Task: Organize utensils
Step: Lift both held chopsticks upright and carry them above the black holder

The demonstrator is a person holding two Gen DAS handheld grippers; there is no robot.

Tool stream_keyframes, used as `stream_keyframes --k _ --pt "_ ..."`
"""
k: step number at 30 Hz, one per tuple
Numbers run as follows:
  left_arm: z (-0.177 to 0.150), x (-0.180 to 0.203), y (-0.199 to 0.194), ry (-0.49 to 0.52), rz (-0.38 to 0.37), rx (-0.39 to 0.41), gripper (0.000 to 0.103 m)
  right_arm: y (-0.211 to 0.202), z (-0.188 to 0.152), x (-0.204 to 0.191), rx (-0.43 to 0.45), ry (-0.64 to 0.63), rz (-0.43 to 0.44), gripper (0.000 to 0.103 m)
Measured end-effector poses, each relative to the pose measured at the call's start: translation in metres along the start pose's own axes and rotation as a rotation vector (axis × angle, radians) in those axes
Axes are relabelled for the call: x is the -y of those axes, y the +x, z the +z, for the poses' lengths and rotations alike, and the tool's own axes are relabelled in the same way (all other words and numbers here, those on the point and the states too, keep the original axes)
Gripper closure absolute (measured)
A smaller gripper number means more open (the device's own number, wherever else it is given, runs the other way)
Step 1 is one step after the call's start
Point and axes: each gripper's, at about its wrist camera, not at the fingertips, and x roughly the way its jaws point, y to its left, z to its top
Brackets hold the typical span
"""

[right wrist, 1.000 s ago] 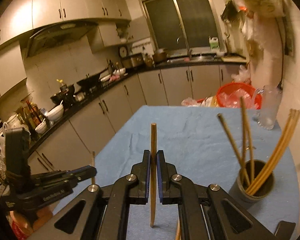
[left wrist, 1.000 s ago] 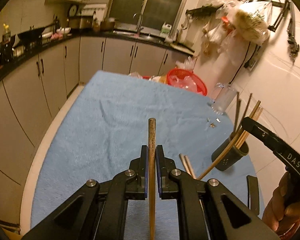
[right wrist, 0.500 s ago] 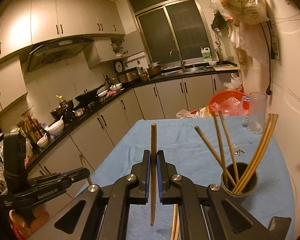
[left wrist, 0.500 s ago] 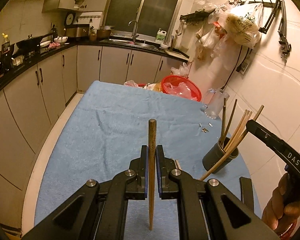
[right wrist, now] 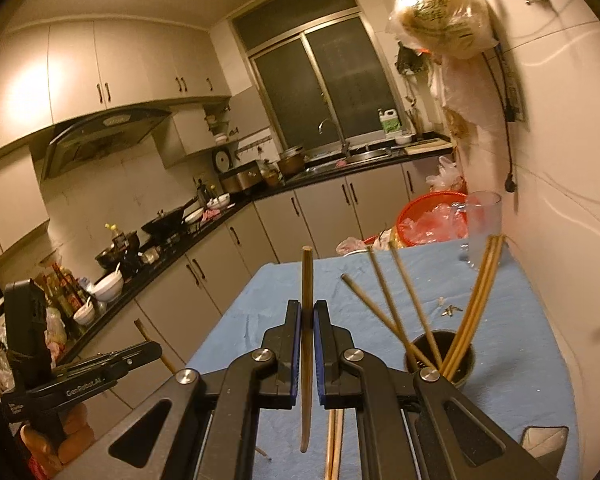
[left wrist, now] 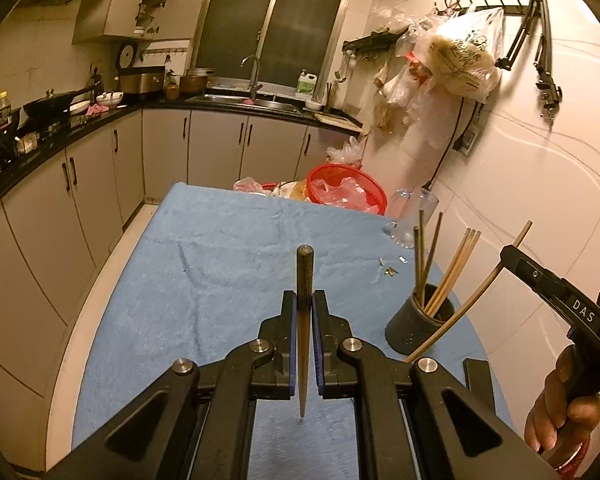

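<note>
My left gripper (left wrist: pixel 304 300) is shut on a dark brown chopstick (left wrist: pixel 303 328) that stands upright above the blue towel. A lighter chopstick (right wrist: pixel 307 320) is clamped upright in my shut right gripper (right wrist: pixel 307 312). A dark cylindrical holder (left wrist: pixel 422 322) with several chopsticks stands on the towel's right side, right of and ahead of the left gripper. In the right wrist view the holder (right wrist: pixel 444 360) is just ahead and right of the fingers. Two chopsticks (right wrist: pixel 334 444) lie on the towel below the right gripper. The other gripper (right wrist: pixel 92 368) shows at lower left there, its chopstick poking up.
The table is covered by a blue towel (left wrist: pixel 228 264). A red basket (left wrist: pixel 346 188) and a glass mug (left wrist: pixel 410 216) stand at its far right end by the tiled wall. A dark flat object (left wrist: pixel 478 380) lies near the holder. Cabinets line the left side.
Both grippers have risen with their chopsticks, so the table looks lower. The right gripper has drifted closer to the holder. Grips unchanged.
</note>
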Motion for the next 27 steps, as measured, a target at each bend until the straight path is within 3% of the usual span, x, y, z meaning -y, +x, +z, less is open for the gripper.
stream_keyframes --k 27 --pt "0.025 0.084 -0.016 0.143 -0.104 0.047 0.095 -0.073 0.017 0.061 0.15 0.116 -0.07 0.097"
